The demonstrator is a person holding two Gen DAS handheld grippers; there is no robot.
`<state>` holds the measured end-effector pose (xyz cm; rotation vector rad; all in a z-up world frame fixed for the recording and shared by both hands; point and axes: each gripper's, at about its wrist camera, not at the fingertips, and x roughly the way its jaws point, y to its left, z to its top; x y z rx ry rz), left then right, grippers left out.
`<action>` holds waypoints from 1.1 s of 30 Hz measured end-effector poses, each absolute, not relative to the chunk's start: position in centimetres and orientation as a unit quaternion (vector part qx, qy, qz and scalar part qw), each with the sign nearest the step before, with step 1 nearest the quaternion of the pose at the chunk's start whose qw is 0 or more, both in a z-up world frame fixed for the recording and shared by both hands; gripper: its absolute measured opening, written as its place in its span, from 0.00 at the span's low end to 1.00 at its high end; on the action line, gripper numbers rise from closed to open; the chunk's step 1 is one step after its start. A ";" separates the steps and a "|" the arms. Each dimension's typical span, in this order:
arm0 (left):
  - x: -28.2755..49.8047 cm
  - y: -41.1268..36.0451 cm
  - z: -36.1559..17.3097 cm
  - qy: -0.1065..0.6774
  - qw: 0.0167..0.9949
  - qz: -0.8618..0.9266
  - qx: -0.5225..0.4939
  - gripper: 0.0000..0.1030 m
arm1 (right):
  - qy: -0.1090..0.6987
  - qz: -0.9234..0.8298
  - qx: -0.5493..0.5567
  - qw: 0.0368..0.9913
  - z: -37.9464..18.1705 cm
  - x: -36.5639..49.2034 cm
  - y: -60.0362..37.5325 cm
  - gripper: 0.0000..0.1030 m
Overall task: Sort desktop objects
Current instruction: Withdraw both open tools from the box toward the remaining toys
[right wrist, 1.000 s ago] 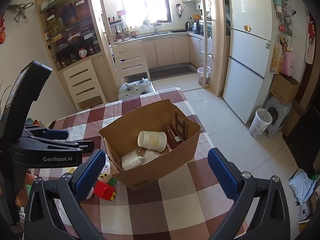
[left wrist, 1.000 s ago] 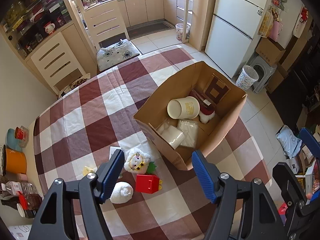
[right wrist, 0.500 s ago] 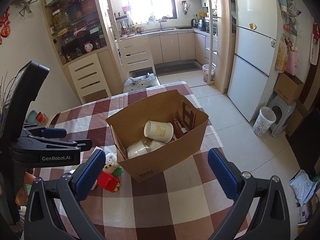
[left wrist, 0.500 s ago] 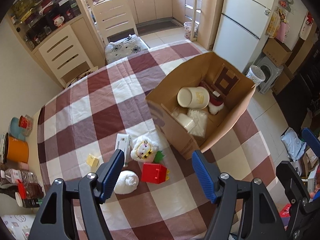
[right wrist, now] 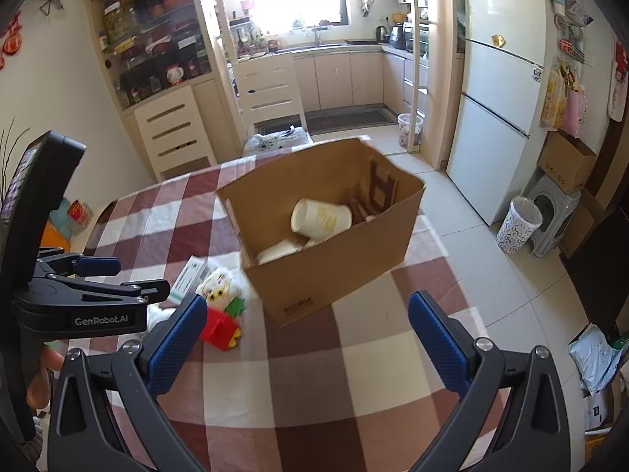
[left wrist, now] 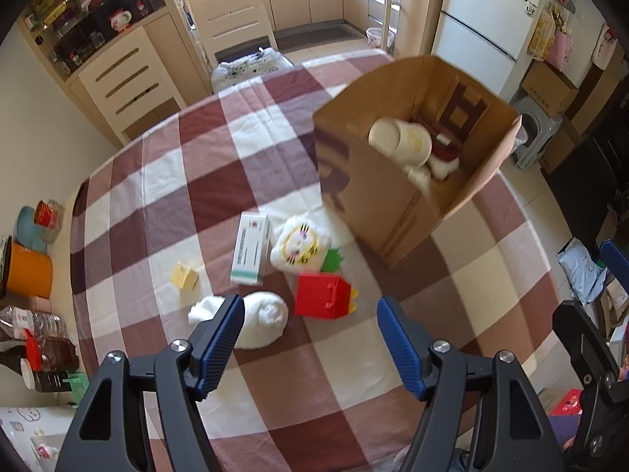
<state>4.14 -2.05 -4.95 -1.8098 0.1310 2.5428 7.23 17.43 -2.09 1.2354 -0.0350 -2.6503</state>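
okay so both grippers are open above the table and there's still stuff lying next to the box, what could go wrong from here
1. The red toy, plush and white roll lie packed together under the left gripper; closing on one may nudge or catch a neighbour.
2. The box stands close to the table's right edge; a push while dropping things in could shove it toward the edge.
3. The cup lies on its side inside the box and may roll when more lands.

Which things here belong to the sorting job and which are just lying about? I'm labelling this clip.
Job:
brown cardboard box
cream plastic cup inside it
red plastic toy box
white cat plush
white-and-green carton
rolled white cloth
small yellow block

Lying about:
orange pot
patterned waste bin
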 end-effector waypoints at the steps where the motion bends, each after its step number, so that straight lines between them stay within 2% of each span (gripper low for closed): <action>1: 4.6 -2.4 -5.5 0.043 0.012 0.813 -0.581 0.70 | -0.004 -0.900 0.422 0.109 -2.5 7.7 16.9 1.00; 7: 8.9 -6.1 -10.3 0.039 0.007 0.800 -0.598 0.70 | 0.028 -0.889 0.437 0.134 -5.6 10.4 14.1 1.00; 12: 12.0 -11.5 -14.9 -0.027 -0.016 0.785 -0.618 0.70 | 0.066 -0.875 0.452 0.160 -8.8 12.4 11.3 1.00; 19: 11.0 -15.5 -17.8 -0.071 -0.043 0.785 -0.613 0.70 | 0.073 -0.860 0.473 0.179 -11.6 13.7 9.2 1.00; 22: 10.1 -16.0 -18.6 -0.080 -0.036 0.780 -0.620 0.70 | 0.077 -0.860 0.472 0.179 -11.7 14.0 8.8 1.00; 27: 8.3 -14.3 -17.8 -0.141 -0.006 0.784 -0.604 0.70 | 0.077 -0.855 0.483 0.174 -12.2 14.1 8.8 1.00; 33: 4.3 -11.2 -19.0 -0.102 -0.025 0.791 -0.603 0.70 | 0.081 -0.850 0.491 0.171 -12.6 13.8 8.7 1.00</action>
